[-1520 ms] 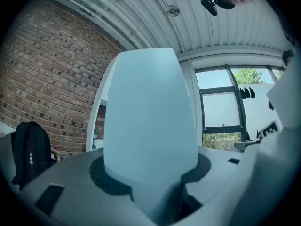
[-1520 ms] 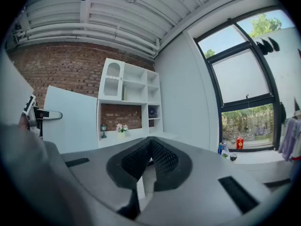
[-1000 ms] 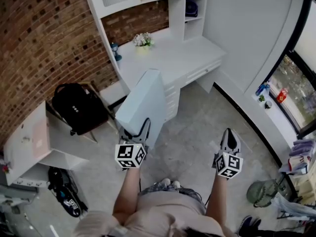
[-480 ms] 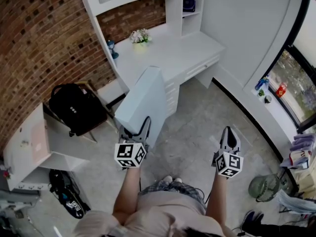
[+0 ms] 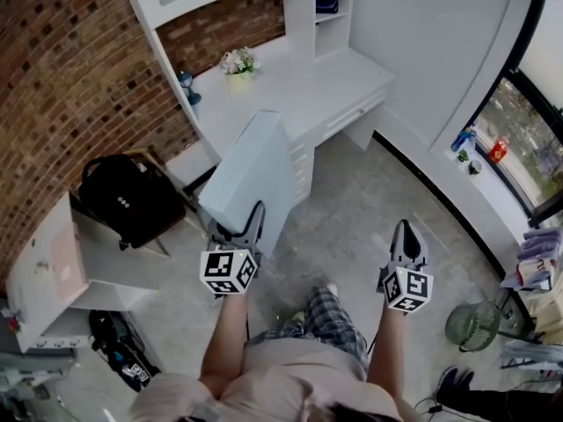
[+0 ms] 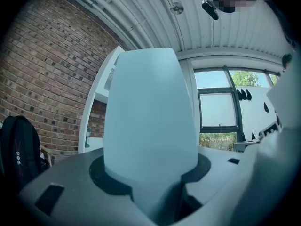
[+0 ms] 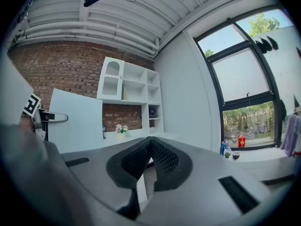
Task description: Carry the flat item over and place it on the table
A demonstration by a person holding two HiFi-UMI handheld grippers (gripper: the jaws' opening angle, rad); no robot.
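Observation:
A pale blue flat board [image 5: 252, 177] stands tilted in the air above the floor, gripped at its lower edge by my left gripper [image 5: 239, 232], whose jaws are shut on it. In the left gripper view the board [image 6: 149, 126] rises from between the jaws and fills the middle. My right gripper [image 5: 406, 251] hangs to the right at about the same height, shut with nothing in it; its pads [image 7: 162, 160] meet at their tips. The white desk [image 5: 299, 82] lies ahead, just beyond the board's top edge.
A small flower pot [image 5: 236, 62] and a blue figure [image 5: 186, 83] sit on the desk by the brick wall. A black backpack [image 5: 123, 203] rests on a chair at left. A white cabinet [image 5: 54, 262] stands at far left. Bottles [image 5: 498, 150] line the window sill.
The whole scene has slid down and left in the head view as the person steps toward the desk. One leg has swung forward. Both grippers keep their hold and spacing.

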